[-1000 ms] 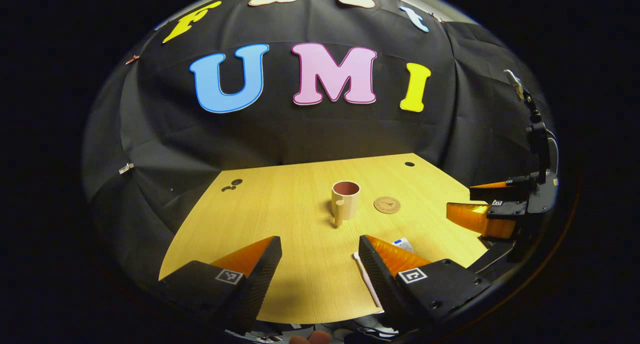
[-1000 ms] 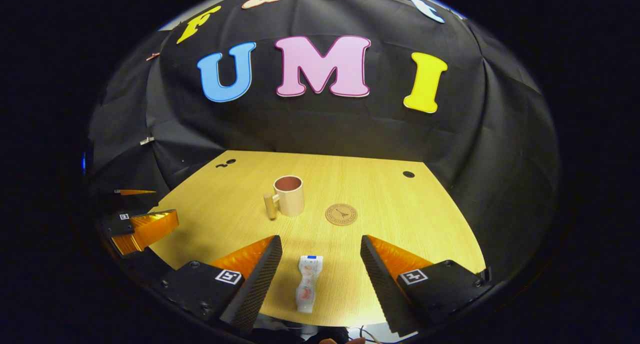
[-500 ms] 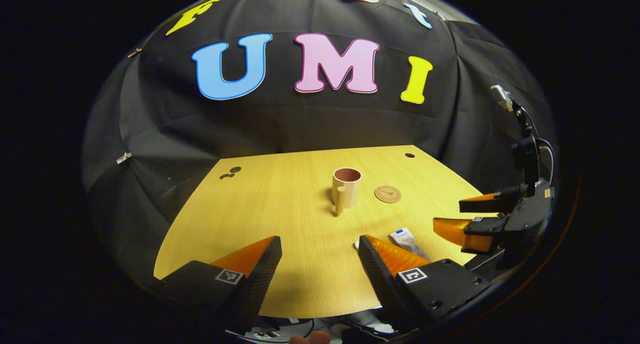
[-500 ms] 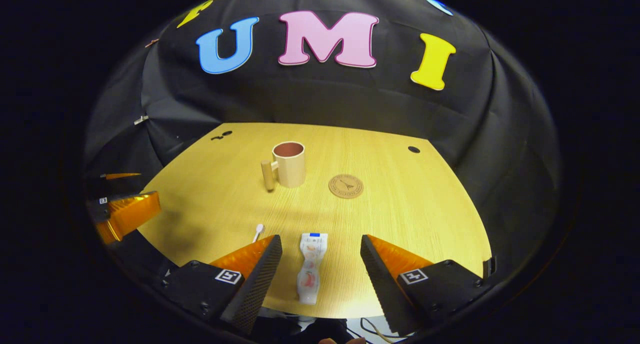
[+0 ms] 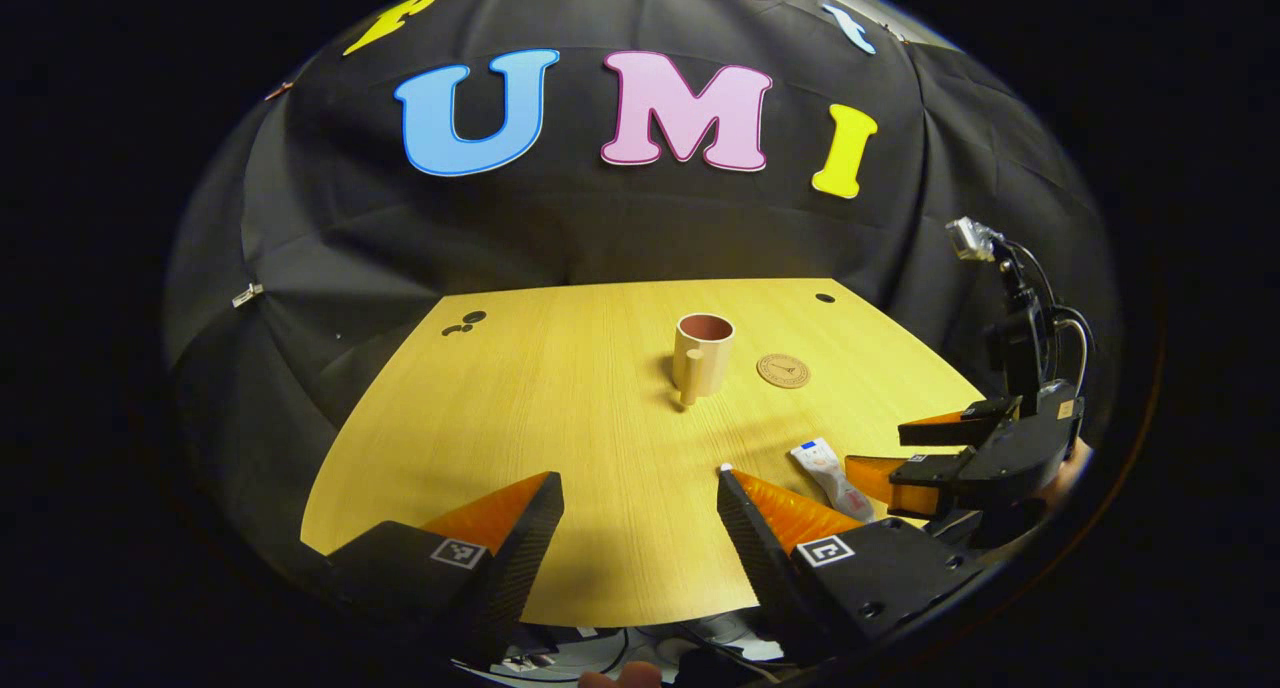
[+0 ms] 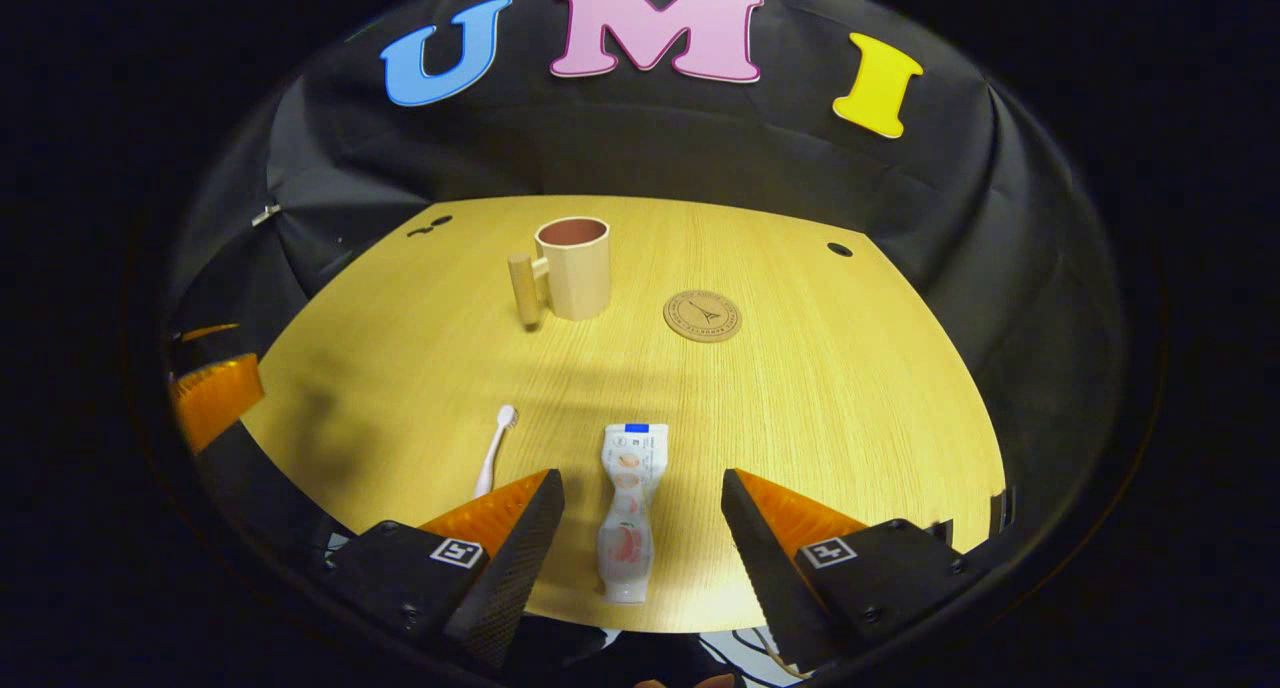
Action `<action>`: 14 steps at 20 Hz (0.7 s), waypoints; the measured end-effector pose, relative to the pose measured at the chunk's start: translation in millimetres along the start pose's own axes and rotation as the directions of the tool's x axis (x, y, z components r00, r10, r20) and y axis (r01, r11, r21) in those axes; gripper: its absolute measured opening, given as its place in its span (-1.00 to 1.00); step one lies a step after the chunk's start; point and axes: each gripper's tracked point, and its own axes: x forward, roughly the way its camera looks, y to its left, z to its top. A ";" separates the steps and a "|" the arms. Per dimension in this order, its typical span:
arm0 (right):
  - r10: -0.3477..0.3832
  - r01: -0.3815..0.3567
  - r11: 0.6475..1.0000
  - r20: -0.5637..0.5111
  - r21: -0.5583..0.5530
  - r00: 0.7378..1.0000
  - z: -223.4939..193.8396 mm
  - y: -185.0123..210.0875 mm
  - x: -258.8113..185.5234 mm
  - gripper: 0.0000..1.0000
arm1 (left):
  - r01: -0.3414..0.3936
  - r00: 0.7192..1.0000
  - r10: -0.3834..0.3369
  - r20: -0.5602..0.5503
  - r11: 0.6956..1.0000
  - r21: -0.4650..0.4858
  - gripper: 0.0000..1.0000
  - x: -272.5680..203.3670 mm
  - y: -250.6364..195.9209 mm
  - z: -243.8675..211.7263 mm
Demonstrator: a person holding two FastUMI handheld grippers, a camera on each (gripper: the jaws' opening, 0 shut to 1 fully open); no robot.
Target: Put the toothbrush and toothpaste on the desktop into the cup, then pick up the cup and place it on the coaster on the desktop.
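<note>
While toothpaste tube (image 6: 626,503) lies flat on worktop (image 6: 800,398) between spread right gripper (image 6: 640,528) fingers: soft, light, probably squashy; best pinched mid-body, gently. Left gripper (image 5: 640,528) fingers apart too.

Light wooden tabletop (image 6: 820,418) holding a handled cup (image 6: 573,268), round coaster (image 6: 702,316), toothbrush (image 6: 494,452) and toothpaste tube (image 6: 626,513).

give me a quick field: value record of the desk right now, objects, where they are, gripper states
cup: upright on the desk, nothing visible inside, handle on its left in the right gripper view
coaster: flat and bare, right of the cup, apart from it
toothpaste: lying flat between the right gripper's open fingers, not gripped
toothbrush: lying flat, left of the toothpaste, partly hidden by a finger
right gripper: open, low over the toothpaste
left gripper: open, holding nothing
</note>
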 end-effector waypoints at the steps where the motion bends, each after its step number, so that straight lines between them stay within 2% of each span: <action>1: -0.008 0.008 1.000 -0.009 -0.008 1.000 -1.8 -2.0 5.3 0.95 | -0.001 1.000 0.001 -0.002 1.000 -0.003 0.93 -0.4 1.7 -1.5; 5: -0.021 0.019 0.999 -0.062 -0.032 0.998 -12.2 -0.6 24.1 0.99 | -0.020 1.000 0.019 -0.004 1.000 -0.015 0.93 -0.9 13.8 -5.0; 14: -0.048 0.042 0.998 -0.157 -0.047 0.986 -31.9 9.8 52.5 0.81 | -0.035 0.999 0.035 -0.010 0.999 -0.038 0.93 0.5 29.2 -10.9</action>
